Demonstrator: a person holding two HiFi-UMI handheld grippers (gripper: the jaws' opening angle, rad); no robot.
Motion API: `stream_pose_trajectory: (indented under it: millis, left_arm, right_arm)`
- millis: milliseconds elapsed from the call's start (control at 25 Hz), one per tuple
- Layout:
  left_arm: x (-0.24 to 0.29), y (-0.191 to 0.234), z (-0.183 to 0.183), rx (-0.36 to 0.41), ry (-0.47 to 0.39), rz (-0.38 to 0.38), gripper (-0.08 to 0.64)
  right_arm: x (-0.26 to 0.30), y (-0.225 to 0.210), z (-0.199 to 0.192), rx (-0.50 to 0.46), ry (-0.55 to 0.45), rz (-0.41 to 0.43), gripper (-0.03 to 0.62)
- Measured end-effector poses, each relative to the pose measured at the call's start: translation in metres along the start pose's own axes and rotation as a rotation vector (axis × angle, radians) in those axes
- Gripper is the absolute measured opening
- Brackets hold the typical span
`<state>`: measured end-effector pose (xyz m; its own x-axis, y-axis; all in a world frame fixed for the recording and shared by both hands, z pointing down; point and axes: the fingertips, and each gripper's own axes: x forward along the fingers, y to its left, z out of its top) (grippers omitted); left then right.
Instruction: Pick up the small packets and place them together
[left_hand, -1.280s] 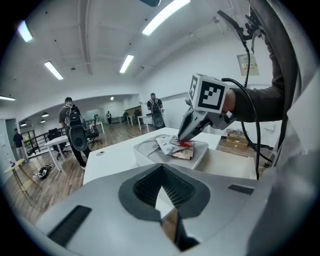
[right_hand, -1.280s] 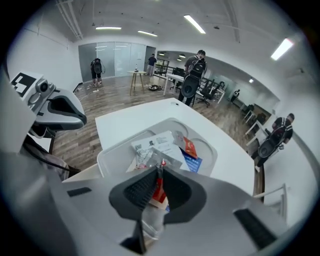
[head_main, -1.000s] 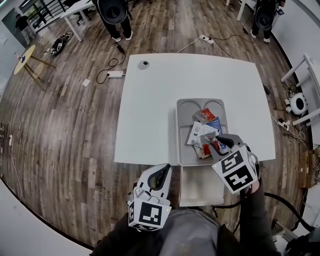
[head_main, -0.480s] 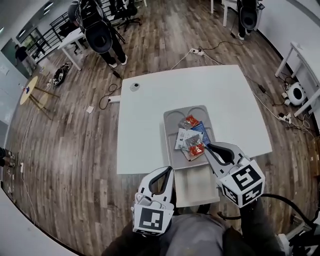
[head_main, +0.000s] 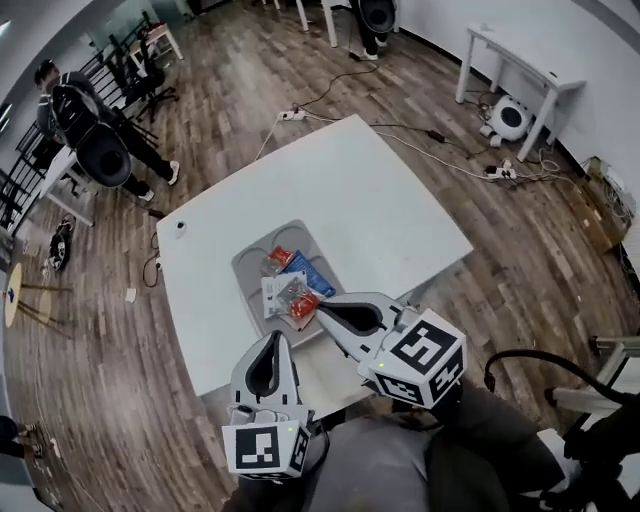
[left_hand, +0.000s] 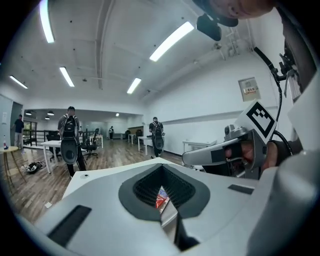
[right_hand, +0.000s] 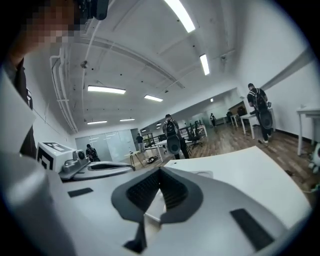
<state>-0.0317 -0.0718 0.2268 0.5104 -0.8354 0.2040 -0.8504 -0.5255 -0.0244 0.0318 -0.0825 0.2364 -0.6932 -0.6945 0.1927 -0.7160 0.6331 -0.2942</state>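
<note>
Right claw (head_main: 323, 304) hangs above the near edge of the tabletop (head_main: 380, 190), and its jaws have just been closing. We see them meet tip to tip with nothing pinched between them, only a pale surface showing through the hollow behind the tips. Left claw (head_main: 272, 338) hangs to its left and a little further back, jaws together too, holding nothing. Through its hollow we catch a bit of red wrapper (left_hand: 160, 198) lying beyond.

And the small packets (head_main: 290, 283)? They are heaped together on the grey tray (head_main: 250, 266), just ahead of and below the right claw's tip, and ahead and to the right of the left claw. We make out a red packet (head_main: 280, 258) on the side of the heap farthest from the claws. A blue packet (head_main: 311, 270) lies beside it, then a white packet (head_main: 273, 292). A red-and-silver packet (head_main: 303, 302) lies nearest the right claw's tip.
</note>
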Motion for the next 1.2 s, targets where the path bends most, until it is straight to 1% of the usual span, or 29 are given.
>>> stream_pose_trajectory:
  millis: [200,320,400,560,720,960,1120,1200]
  left_arm:
    - [0.005,-0.021,0.017,0.007,-0.016,-0.052,-0.003]
    - [0.009,-0.024,0.024,0.035,-0.046,-0.064,-0.003]
    - [0.009,-0.021,0.023,0.047,-0.049,-0.068,-0.003]
    - [0.006,-0.016,0.022,0.039,-0.056,-0.046,-0.003]
    - [0.004,-0.012,0.022,0.033,-0.059,-0.029,-0.003]
    - [0.002,-0.013,0.018,0.034,-0.029,-0.027,-0.003]
    - [0.001,-0.013,0.015,0.028,-0.018,-0.025,-0.003]
    - [0.001,-0.015,0.014,0.028,-0.022,-0.037,-0.003]
  right_arm:
    - [-0.019,0.003,0.017,-0.044,-0.012,-0.039,0.005]
    - [-0.02,0.002,0.019,-0.059,-0.021,-0.05,0.005]
    - [-0.017,0.004,0.018,-0.056,-0.031,-0.045,0.005]
    - [-0.012,0.01,0.02,-0.052,-0.042,-0.012,0.003]
    - [-0.01,0.013,0.02,-0.064,-0.042,-0.002,0.003]
    - [-0.011,0.014,0.021,-0.055,-0.047,0.005,0.003]
    - [-0.01,0.015,0.02,-0.055,-0.045,0.008,0.003]
    - [-0.011,0.015,0.019,-0.055,-0.045,0.008,0.003]
